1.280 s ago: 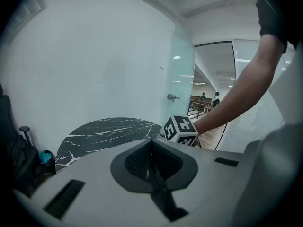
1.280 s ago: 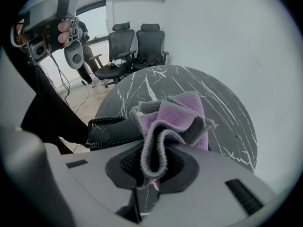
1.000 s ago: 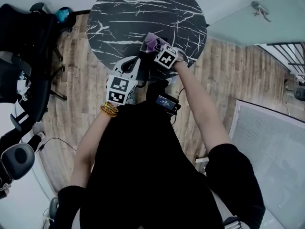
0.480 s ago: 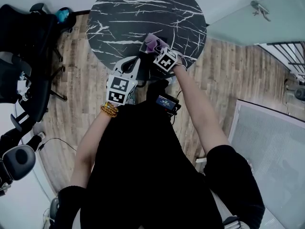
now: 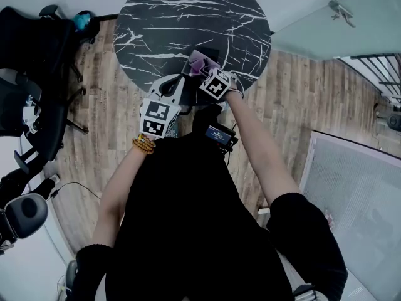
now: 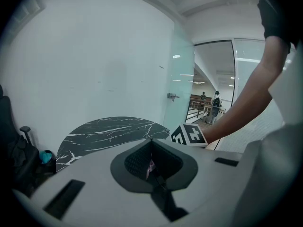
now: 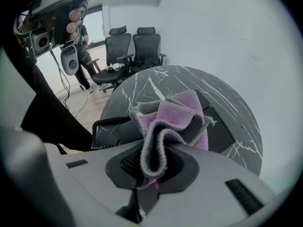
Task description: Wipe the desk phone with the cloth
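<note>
Right gripper (image 7: 154, 169) has its jaws clamped tight on the cloth (image 7: 176, 119), a grey and purple fleece rag. The cloth bunches up out of the jaws in folds, its free end draped forward onto the desk phone (image 7: 220, 134). The phone is a dark, flat body on the round black marble table (image 7: 156, 82), and its coiled cord (image 7: 106, 124) trails off the phone's left side in the right gripper view.

From the head view, the right gripper (image 5: 205, 69) is over the near part of the table (image 5: 163, 17), with the cloth (image 5: 198, 59) at its tip and touching the desk phone (image 5: 210, 51). The phone sits near the table's near edge, mostly hidden under the cloth and gripper.

Left gripper (image 6: 152, 148) has its jaws brought together with nothing between them. There is a thin pink sliver in the gap; I cannot tell what it is. In the head view the left gripper (image 5: 172, 83) is at the table's near rim, just beside the right one and to its left, off the phone. Its own view looks across the table (image 6: 113, 131), with the right gripper's marker cube (image 6: 188, 135) close on the right.

Black office chairs (image 7: 132, 46) stand well apart beyond the table, on a wood plank floor (image 5: 106, 105).
</note>
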`<state>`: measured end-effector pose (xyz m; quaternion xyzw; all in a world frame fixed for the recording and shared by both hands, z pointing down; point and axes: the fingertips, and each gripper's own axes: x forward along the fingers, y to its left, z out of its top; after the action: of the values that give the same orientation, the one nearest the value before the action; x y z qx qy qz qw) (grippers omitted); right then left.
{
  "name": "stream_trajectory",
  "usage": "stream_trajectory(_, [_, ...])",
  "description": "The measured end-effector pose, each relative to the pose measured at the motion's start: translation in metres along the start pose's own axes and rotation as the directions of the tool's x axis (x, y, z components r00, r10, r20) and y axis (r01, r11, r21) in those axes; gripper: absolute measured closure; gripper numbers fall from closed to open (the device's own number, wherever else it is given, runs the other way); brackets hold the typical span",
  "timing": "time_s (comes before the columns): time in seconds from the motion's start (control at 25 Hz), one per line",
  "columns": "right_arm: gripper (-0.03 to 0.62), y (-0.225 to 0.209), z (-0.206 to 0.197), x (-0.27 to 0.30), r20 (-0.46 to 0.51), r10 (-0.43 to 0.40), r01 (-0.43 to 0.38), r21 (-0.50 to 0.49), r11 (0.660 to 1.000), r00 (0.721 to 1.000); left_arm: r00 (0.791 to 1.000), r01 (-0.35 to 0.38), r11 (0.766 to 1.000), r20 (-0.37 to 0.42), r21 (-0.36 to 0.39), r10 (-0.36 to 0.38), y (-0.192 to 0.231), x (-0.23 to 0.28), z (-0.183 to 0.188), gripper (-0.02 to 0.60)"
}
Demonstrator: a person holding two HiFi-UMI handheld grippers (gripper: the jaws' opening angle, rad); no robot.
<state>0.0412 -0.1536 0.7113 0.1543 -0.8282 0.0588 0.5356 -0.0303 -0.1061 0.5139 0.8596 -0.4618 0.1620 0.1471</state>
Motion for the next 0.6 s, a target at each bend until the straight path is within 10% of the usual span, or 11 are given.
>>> stream_trajectory(0.6, [0.539, 0.021, -0.005, 0.005, 0.001, 0.037, -0.037, 0.019, 0.999, 0.999, 1.0, 0.012, 1.0, -0.011, 0.007, -0.012, -0.007, 0.003, -0.001, 0.569])
